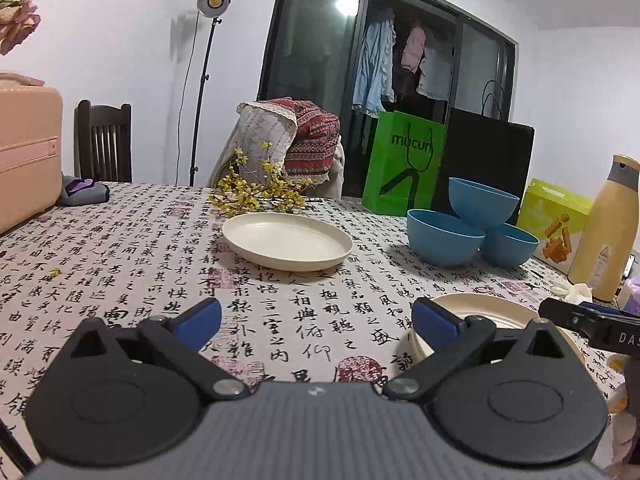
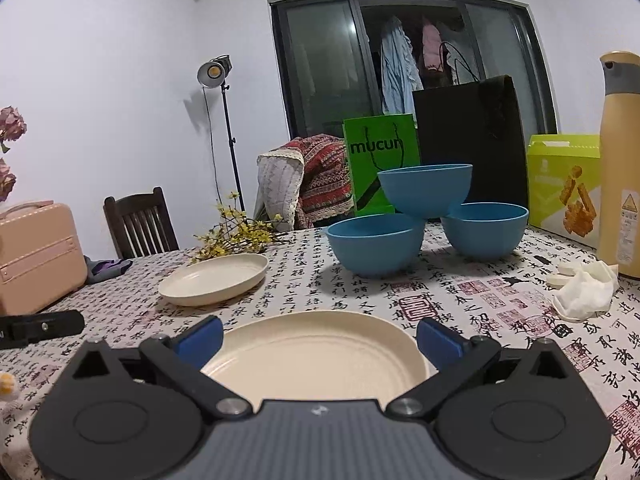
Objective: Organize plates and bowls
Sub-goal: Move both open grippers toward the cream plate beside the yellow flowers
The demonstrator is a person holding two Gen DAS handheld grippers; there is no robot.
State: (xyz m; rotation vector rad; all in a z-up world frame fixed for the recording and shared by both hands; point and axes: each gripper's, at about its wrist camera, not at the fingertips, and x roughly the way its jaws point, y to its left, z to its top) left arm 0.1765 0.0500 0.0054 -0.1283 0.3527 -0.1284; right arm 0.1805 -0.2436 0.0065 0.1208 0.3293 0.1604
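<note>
The counter (image 2: 460, 304) wears a cloth covered in writing. The near plate (image 2: 316, 352) lies right below the right tongs (image 2: 318, 340), which are wide open and hold nothing. Three blue bowls (image 2: 424, 190) sit behind the near plate, one resting on two. The far plate (image 1: 286, 242) lies left of it. The left tongs (image 1: 316, 322) are wide open and empty too.

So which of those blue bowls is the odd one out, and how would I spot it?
Start at the green shopping bag standing at the far side of the table. Just in front of it sit three blue bowls. The top bowl is the one: it rests on the rims of the two lower bowls, off the tablecloth entirely.
</note>
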